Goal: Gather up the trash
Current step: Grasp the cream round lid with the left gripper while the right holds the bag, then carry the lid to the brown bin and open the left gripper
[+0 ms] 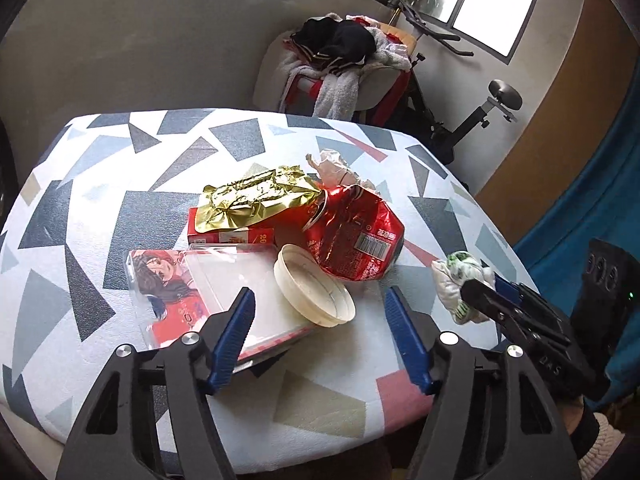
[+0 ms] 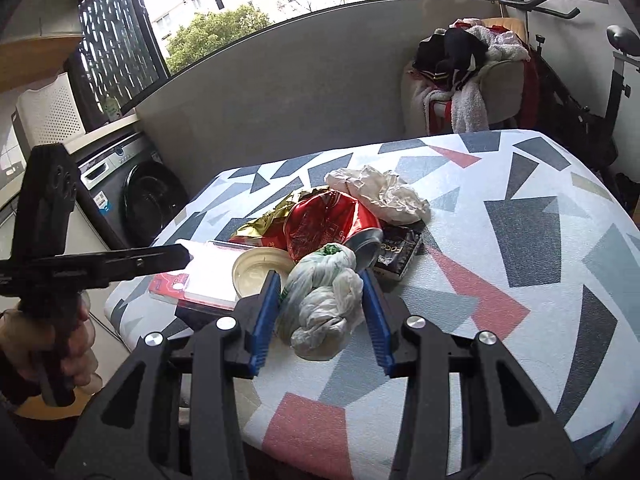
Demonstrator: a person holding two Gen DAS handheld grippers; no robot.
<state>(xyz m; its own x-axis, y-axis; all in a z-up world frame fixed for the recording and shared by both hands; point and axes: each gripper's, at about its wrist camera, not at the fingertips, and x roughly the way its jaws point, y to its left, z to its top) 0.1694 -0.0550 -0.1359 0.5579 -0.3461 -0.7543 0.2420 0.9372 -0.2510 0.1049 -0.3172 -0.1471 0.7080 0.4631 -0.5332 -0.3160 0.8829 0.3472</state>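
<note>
A pile of trash lay near the middle of a table (image 1: 100,208) covered in a cloth of grey, blue and red triangles.

Left gripper (image 1: 320,336): its blue-padded jaws stood wide apart and gripped nothing, hovering low over the near part of the pile, above a round cream plastic lid (image 1: 314,290) and a clear plastic package (image 1: 224,280) with a cartoon figure printed on it.

Right gripper (image 2: 322,316): its jaws straddled a crumpled white-and-green plastic bag (image 2: 324,300), one blue pad on each side. The pads lay just beside the bag, and whether they pressed it could not be told. In the left wrist view the same bag (image 1: 460,276) appeared at the tip of the right gripper (image 1: 490,294), near the table's right edge and beside the pile.

Remaining pile: a crushed red can (image 1: 354,232) lay just behind the lid; a gold foil wrapper (image 1: 256,196) rested on a red carton (image 1: 232,234); crumpled white paper (image 2: 380,194) sat at the far side, touching the can (image 2: 332,220). A dark snack packet (image 2: 396,254) lay beside the can.

Background: a chair heaped with clothes (image 1: 344,60), an exercise bike (image 1: 476,112) and a washing machine (image 2: 132,196).
</note>
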